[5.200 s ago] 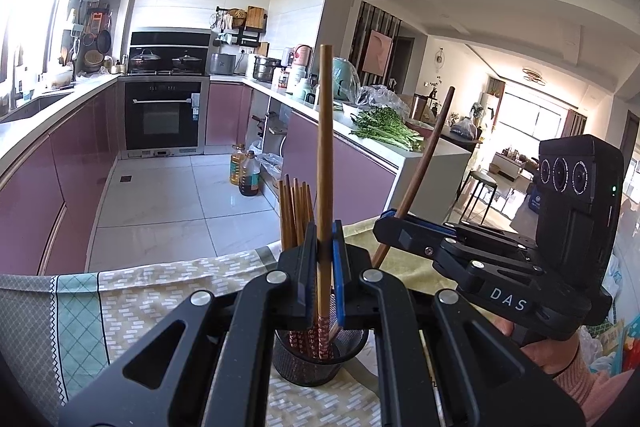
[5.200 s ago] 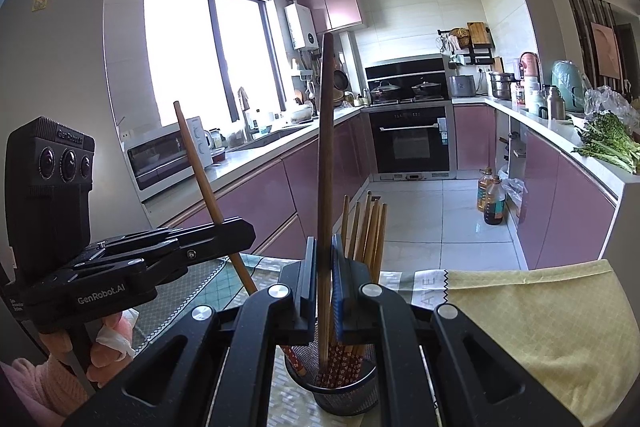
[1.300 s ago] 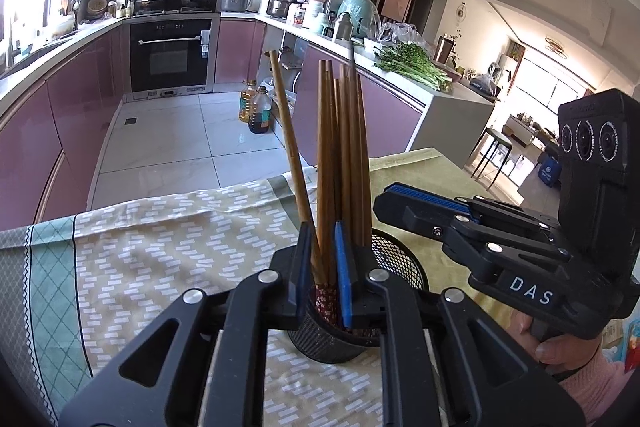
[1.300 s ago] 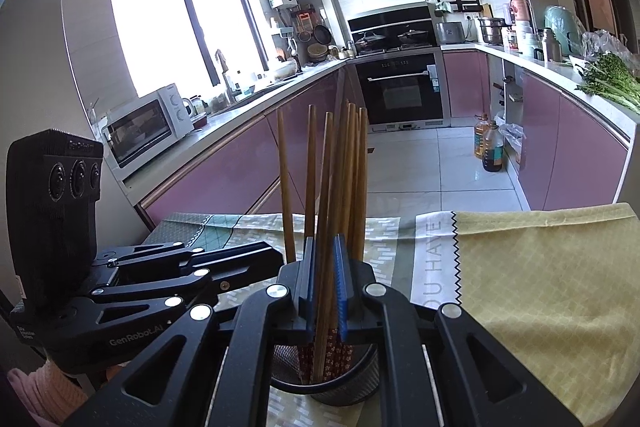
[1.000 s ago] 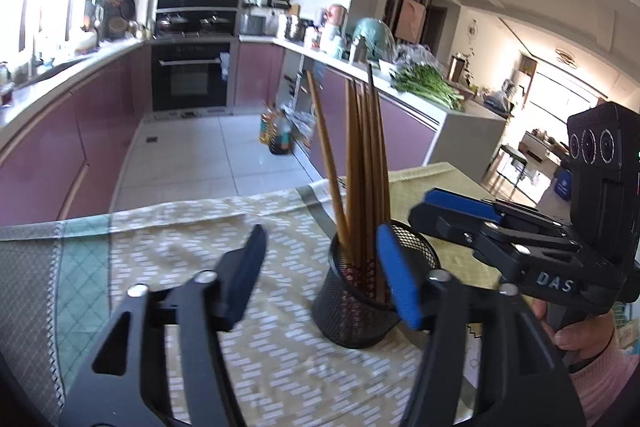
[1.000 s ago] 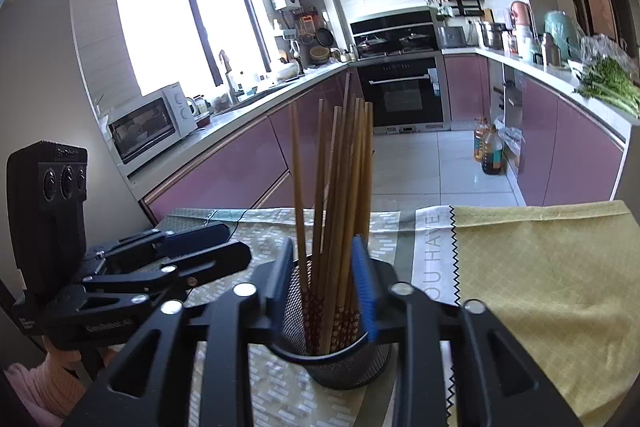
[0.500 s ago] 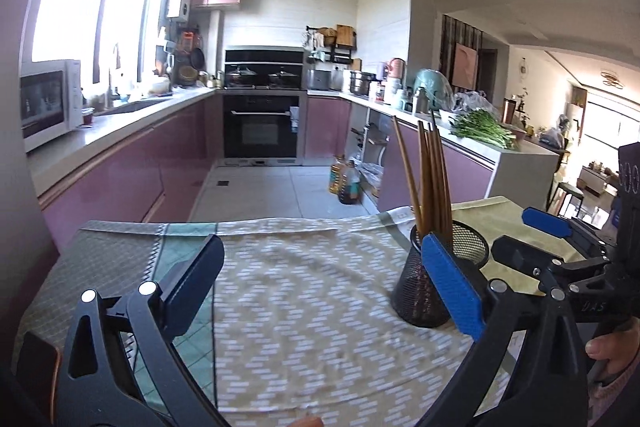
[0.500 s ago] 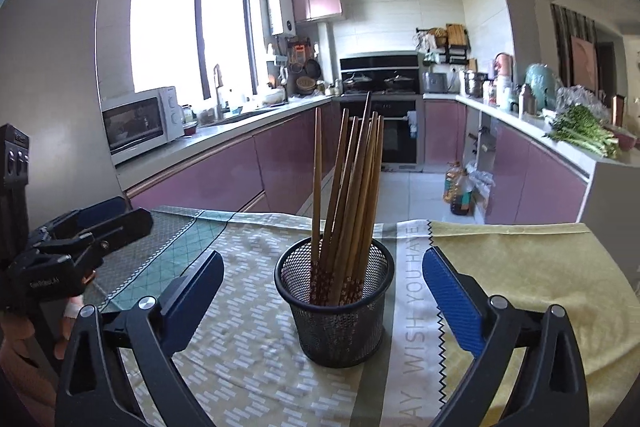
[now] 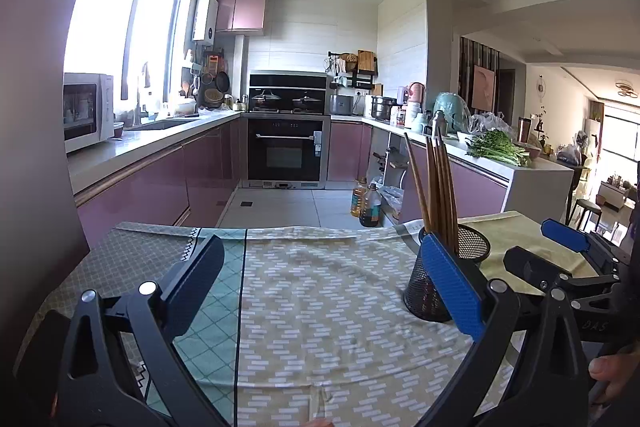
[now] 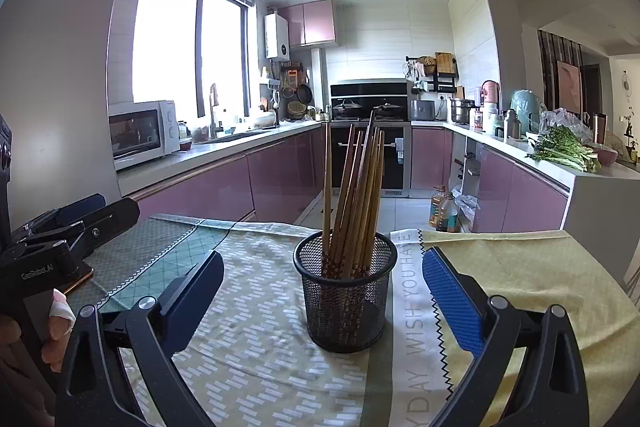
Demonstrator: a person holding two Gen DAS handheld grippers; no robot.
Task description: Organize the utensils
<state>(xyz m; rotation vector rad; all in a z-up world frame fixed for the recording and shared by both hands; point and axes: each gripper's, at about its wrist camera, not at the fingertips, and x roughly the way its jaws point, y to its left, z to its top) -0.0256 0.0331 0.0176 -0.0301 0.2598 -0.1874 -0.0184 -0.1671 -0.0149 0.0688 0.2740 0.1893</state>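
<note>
A black mesh holder stands on the table and holds several brown wooden chopsticks upright. My right gripper is open and empty, drawn back, with the holder framed between its fingers. In the left wrist view the holder with the chopsticks stands at the right, partly behind my blue right finger. My left gripper is open and empty, to the left of the holder. The right gripper shows at the far right there, and the left gripper at the far left of the right wrist view.
The table carries a patterned cloth with a teal section on the left and a yellow cloth on the right. Behind the table is a kitchen floor with oil bottles, pink cabinets and an oven.
Both grippers let go of their chopsticks into the holder, opened wide and drew back. The left gripper has swung to the left, so the holder now sits at its right.
</note>
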